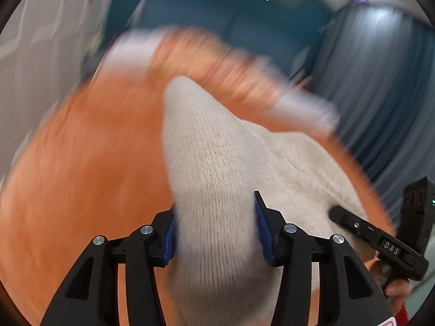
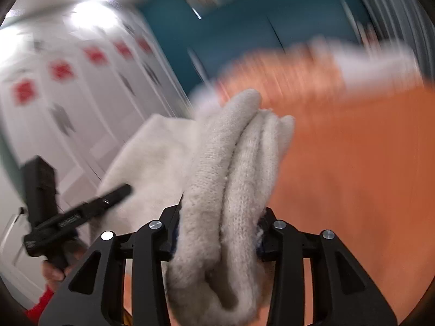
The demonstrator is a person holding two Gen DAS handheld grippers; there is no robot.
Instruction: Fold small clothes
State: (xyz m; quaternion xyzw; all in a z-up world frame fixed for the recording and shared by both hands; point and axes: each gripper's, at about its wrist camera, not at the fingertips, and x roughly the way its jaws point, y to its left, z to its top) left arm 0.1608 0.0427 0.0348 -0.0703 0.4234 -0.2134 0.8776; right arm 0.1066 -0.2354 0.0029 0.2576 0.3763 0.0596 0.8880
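Observation:
A cream knitted garment (image 1: 217, 168) hangs between both grippers over an orange surface (image 1: 89, 149). My left gripper (image 1: 216, 225) is shut on a bunched edge of the garment; its blue pads (image 1: 170, 241) press the knit from both sides. My right gripper (image 2: 217, 233) is shut on several folded layers of the same garment (image 2: 236, 149). The right gripper also shows in the left wrist view (image 1: 378, 239) at the lower right, and the left gripper shows in the right wrist view (image 2: 81, 212) at the lower left. Both views are motion-blurred.
Blurred orange and white cloth (image 1: 217, 62) lies at the far edge of the orange surface; it also shows in the right wrist view (image 2: 339, 65). Behind are a teal wall (image 2: 244, 32), grey curtains (image 1: 380, 81) and white lockers with red marks (image 2: 68, 81).

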